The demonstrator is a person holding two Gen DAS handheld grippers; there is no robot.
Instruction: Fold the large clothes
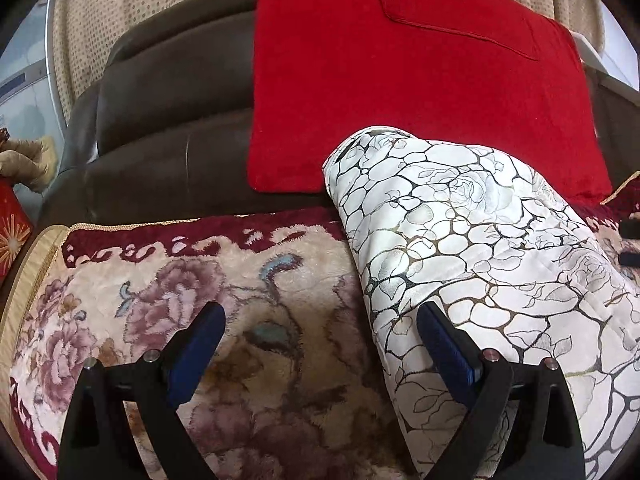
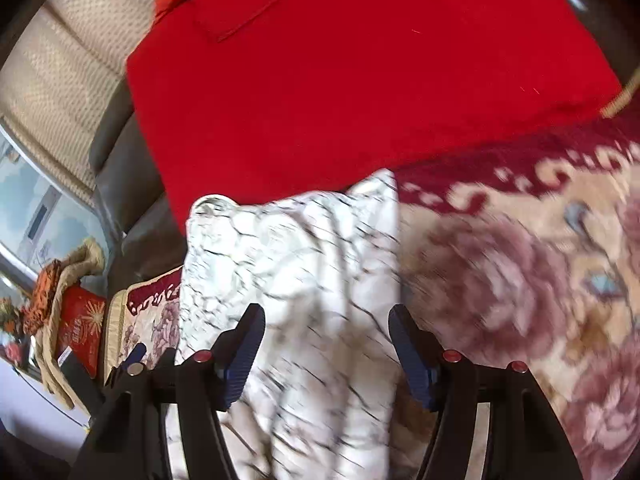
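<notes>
The garment [image 1: 472, 248], white with a dark cracked-stone and rose print, lies folded into a thick bundle on a floral cover [image 1: 248, 304] spread over the seat of a dark sofa [image 1: 168, 120]. Its far end reaches the cover's back edge, where the maroon border runs, and touches the lower edge of a red cushion [image 1: 400, 92] leaning on the sofa back. In the left wrist view the bundle fills the right part of the cover and runs down toward the near edge. The left gripper [image 1: 320, 320] hangs over the cover with its 2 fingers spread wide and nothing between them; the left finger [image 1: 200, 344] is over bare cover, while the right finger [image 1: 444, 348] is seen against the bundle's left edge, and whether it touches the cloth I cannot tell. The right gripper [image 2: 326, 336] is over the bundle's near part in a blurred view, its 2 fingers spread apart, the cloth seen between them but neither pad pressing on it. At the cover's left end, beyond the sofa arm, stand a red box [image 2: 82, 322] and a pile of beige cloth [image 2: 60, 280].
</notes>
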